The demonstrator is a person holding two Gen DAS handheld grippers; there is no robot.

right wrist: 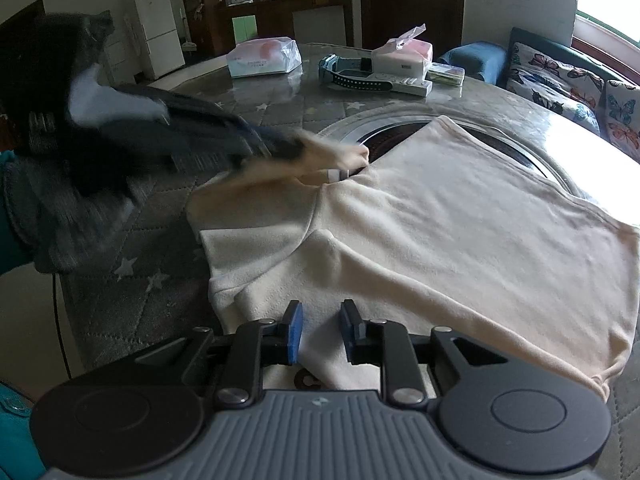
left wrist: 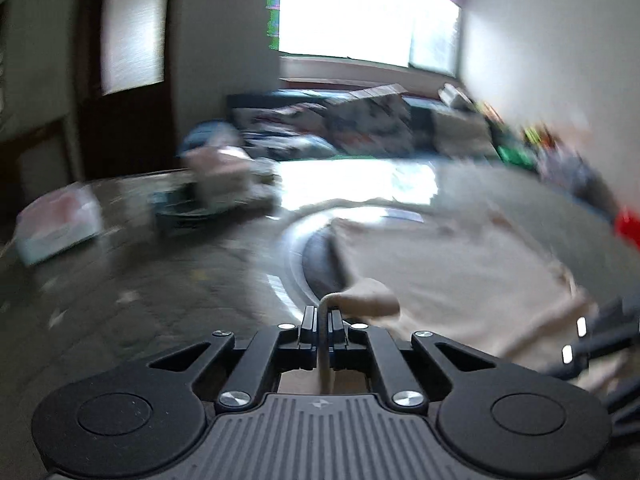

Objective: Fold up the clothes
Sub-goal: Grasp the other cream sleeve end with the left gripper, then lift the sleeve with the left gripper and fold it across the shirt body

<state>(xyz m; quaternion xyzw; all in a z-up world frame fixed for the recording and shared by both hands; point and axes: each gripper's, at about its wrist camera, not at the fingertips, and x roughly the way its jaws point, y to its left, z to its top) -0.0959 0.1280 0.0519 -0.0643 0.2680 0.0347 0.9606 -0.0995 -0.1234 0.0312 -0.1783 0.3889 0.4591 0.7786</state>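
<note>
A cream shirt (right wrist: 460, 220) lies spread on the round table (right wrist: 280, 108), partly folded, with a sleeve fold near the front. My left gripper (left wrist: 323, 316) is shut on a cream sleeve edge (left wrist: 368, 300), which it holds lifted; the view is blurred. In the right wrist view the left gripper (right wrist: 340, 168) appears blurred at the shirt's far left corner, holding the fabric. My right gripper (right wrist: 322, 320) is open, with its fingers just above the shirt's near edge and cloth between them.
On the table's far side lie a tissue pack (right wrist: 264, 58), a second tissue box (right wrist: 404, 54), a power strip (right wrist: 400, 82) and a blue-black strap device (right wrist: 352, 76). A sofa with butterfly cushions (right wrist: 560, 80) stands at the right. The table's centre holds a recessed metal ring (right wrist: 400, 128).
</note>
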